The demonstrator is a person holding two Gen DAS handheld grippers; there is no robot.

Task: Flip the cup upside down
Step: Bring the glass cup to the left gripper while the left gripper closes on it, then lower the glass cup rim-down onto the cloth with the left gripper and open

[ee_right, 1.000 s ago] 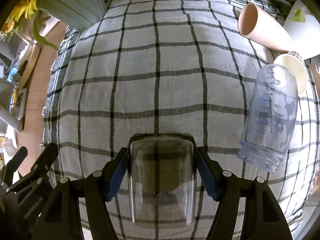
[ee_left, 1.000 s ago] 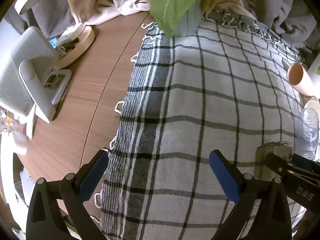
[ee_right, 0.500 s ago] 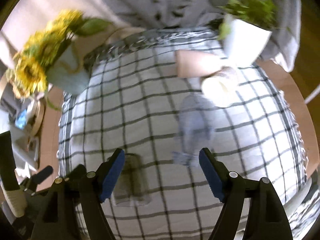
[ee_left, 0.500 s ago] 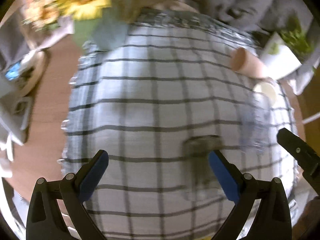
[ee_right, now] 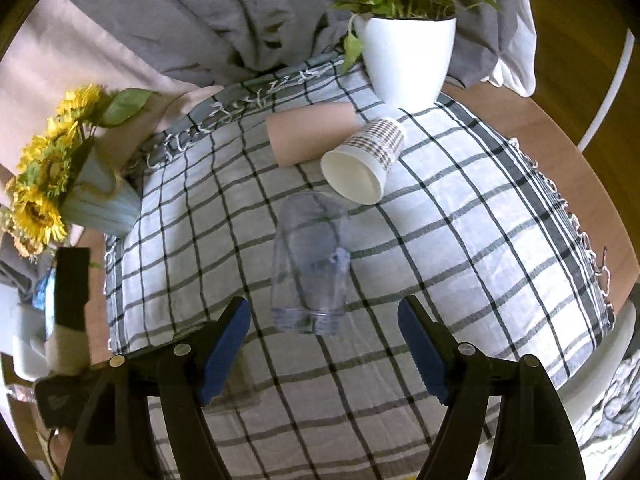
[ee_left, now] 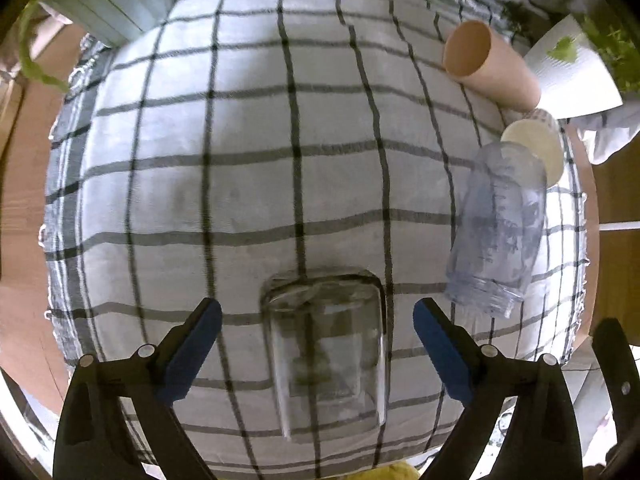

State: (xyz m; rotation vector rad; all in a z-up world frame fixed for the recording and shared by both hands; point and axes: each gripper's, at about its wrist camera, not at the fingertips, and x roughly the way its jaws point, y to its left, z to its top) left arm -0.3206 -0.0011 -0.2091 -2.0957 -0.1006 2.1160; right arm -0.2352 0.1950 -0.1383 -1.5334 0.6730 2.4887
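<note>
A clear glass cup (ee_left: 326, 350) stands upside down on the checked cloth (ee_left: 240, 184), between the open jaws of my left gripper (ee_left: 318, 322), which does not touch it. In the right wrist view only a corner of this cup (ee_right: 244, 380) shows behind the left finger. My right gripper (ee_right: 324, 322) is open and empty, raised above the cloth (ee_right: 460, 240). Ahead of it a clear bluish plastic bottle (ee_right: 310, 264) lies on its side; it also shows in the left wrist view (ee_left: 498, 224).
A pink cup (ee_right: 312, 132) and a checked paper cup (ee_right: 364, 168) lie on their sides at the back. A white plant pot (ee_right: 408, 56) stands behind them. A sunflower vase (ee_right: 96, 200) stands at the back left. The wooden table (ee_right: 560, 132) shows around the cloth.
My right gripper let go of the glass cup, rose and pulled back to the right. My left gripper swung right and now brackets the upside-down cup.
</note>
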